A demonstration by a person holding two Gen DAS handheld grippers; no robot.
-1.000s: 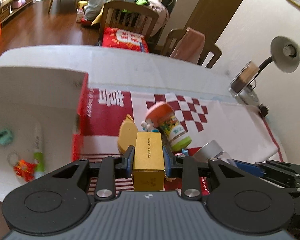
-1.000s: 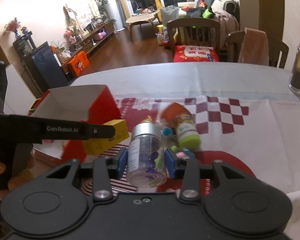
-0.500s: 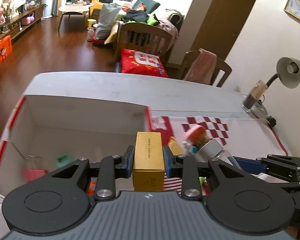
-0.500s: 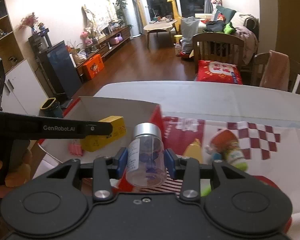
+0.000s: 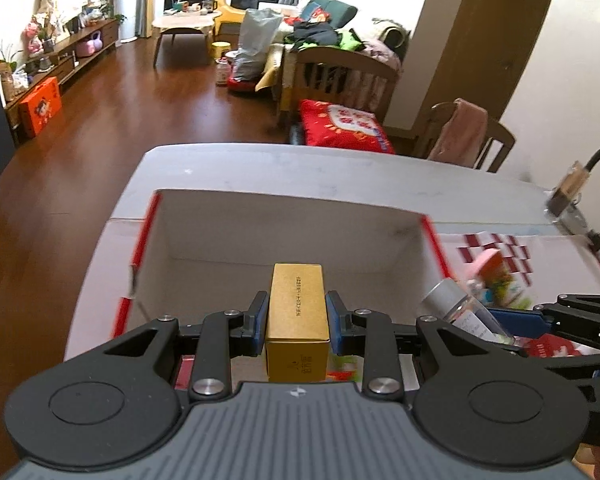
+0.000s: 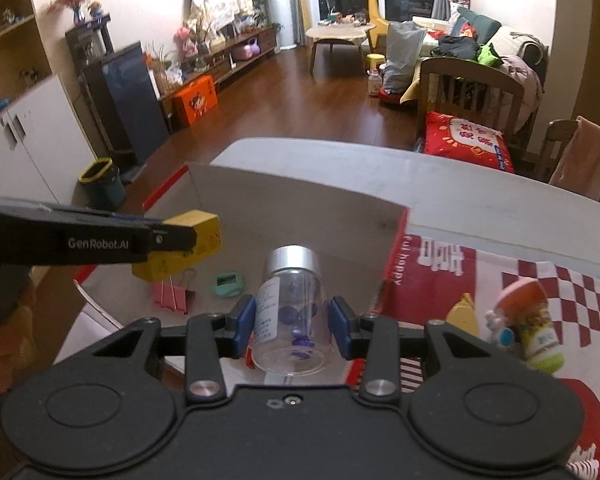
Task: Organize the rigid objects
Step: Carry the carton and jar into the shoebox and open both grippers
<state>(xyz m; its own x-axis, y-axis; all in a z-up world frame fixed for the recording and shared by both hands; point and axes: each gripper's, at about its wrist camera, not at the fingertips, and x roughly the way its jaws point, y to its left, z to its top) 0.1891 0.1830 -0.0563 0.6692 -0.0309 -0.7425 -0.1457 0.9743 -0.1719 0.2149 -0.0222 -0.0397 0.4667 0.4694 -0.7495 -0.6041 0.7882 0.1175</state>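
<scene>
Two loads in transit: our left gripper [image 5: 296, 322] pinches box [image 5: 296, 316], right gripper [image 6: 296, 326] pinches jar [image 6: 292, 312], both over carton [image 6: 300, 208]. Next we lower, then release inside.

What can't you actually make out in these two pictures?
- Left wrist view: the box floor near the camera is hidden behind the left gripper and its yellow carton.
- Left wrist view: the toy bottle is motion-blurred; its label is unreadable.
- Right wrist view: the purple bits inside the clear jar, held by the right gripper, are too small to identify.
- Right wrist view: the hand is cut off by the left edge.
</scene>
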